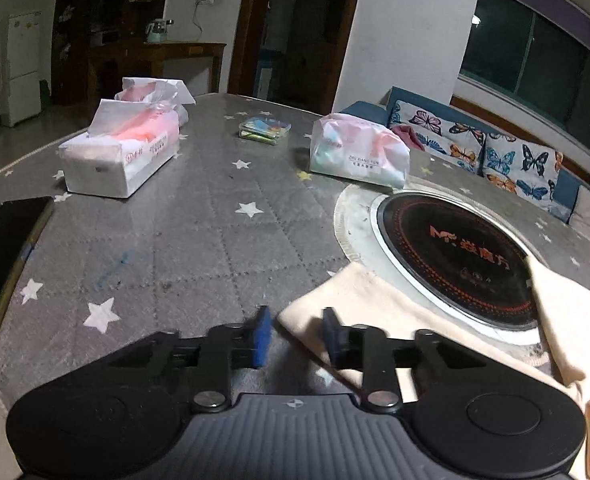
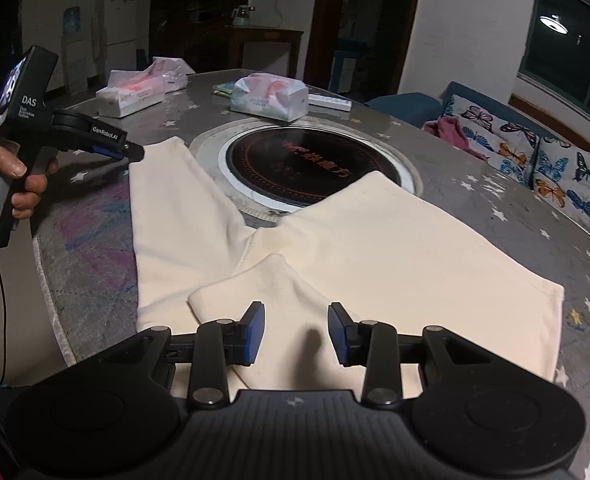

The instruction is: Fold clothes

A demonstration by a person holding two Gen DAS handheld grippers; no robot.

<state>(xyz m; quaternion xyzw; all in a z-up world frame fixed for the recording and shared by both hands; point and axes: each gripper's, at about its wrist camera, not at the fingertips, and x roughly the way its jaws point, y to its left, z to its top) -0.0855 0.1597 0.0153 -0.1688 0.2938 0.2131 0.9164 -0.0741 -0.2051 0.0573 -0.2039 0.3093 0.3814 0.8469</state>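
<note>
Straddling cream trousers (image 2: 335, 240) edges: left gripper (image 1: 295, 334) at leg hem, right gripper (image 2: 295, 330) waistband; jaws released.

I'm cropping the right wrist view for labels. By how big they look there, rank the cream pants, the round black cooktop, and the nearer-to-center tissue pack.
1. cream pants, though nearness inflates them
2. round black cooktop
3. tissue pack, farthest away, so it looks smaller
</note>
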